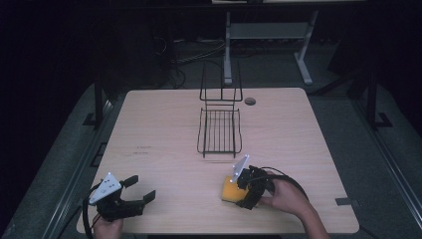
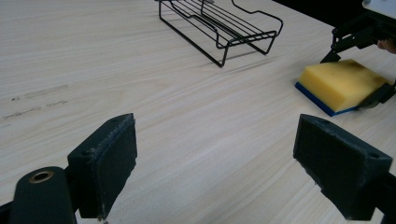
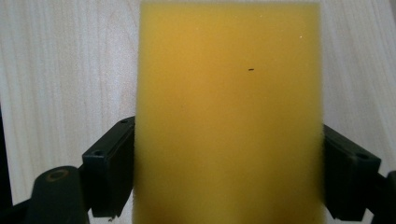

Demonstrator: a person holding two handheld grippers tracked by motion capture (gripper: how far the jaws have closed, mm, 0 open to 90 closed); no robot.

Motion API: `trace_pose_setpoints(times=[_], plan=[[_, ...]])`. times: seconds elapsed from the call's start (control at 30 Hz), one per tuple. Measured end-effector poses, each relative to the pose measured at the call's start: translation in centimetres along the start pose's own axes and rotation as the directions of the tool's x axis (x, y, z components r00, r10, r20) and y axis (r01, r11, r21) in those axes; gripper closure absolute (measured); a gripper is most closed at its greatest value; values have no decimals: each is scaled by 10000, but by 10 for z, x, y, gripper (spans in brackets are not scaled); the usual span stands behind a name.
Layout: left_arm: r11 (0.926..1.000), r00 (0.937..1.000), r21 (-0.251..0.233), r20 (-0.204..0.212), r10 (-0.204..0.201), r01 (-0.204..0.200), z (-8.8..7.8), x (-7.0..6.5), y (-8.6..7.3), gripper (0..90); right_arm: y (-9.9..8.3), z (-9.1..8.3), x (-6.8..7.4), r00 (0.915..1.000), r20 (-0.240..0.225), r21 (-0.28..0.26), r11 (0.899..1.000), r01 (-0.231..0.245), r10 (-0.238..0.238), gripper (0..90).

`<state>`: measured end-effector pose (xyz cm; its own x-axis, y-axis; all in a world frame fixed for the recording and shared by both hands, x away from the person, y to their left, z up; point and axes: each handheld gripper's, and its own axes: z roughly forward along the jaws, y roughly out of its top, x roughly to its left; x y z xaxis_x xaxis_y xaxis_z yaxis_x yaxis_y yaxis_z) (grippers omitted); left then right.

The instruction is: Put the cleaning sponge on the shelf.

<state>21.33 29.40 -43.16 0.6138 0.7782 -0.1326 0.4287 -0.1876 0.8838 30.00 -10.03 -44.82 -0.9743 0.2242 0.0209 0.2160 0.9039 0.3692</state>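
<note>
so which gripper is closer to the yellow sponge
Right. The right gripper has its jaws on either side of the sponge; the left gripper sits open, well off to the sponge's left.

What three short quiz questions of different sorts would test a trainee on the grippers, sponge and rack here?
1. True or false: the left gripper holds something.
2. Which gripper's jaws flank the yellow sponge: A left, B right?
3. Fill in: the wire rack stands at the table's ____, beyond the sponge.

Key: 1 false, its jaws are open and empty. 2 B, the right gripper. 3 middle.
</note>
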Motion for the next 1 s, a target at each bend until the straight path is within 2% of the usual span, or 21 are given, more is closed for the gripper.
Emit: trace_pose_setpoints(times=[0.6, 0.7, 1.0], plan=[[9997, 9998, -192, 95, -175, 177, -2, 1, 1, 128, 4, -1, 0, 9998, -132, 133, 9998, 139, -137, 215], [9997, 9999, -178, 74, -143, 144, -1, 0, 1, 128, 8, -4, -1, 9996, -104, 212, 9994, 256, -254, 215], [9998, 9999, -160, 46, -99, 100, -1, 0, 1, 128, 24, -13, -11, 9979, -466, 30, 9989, 463, -461, 215]])
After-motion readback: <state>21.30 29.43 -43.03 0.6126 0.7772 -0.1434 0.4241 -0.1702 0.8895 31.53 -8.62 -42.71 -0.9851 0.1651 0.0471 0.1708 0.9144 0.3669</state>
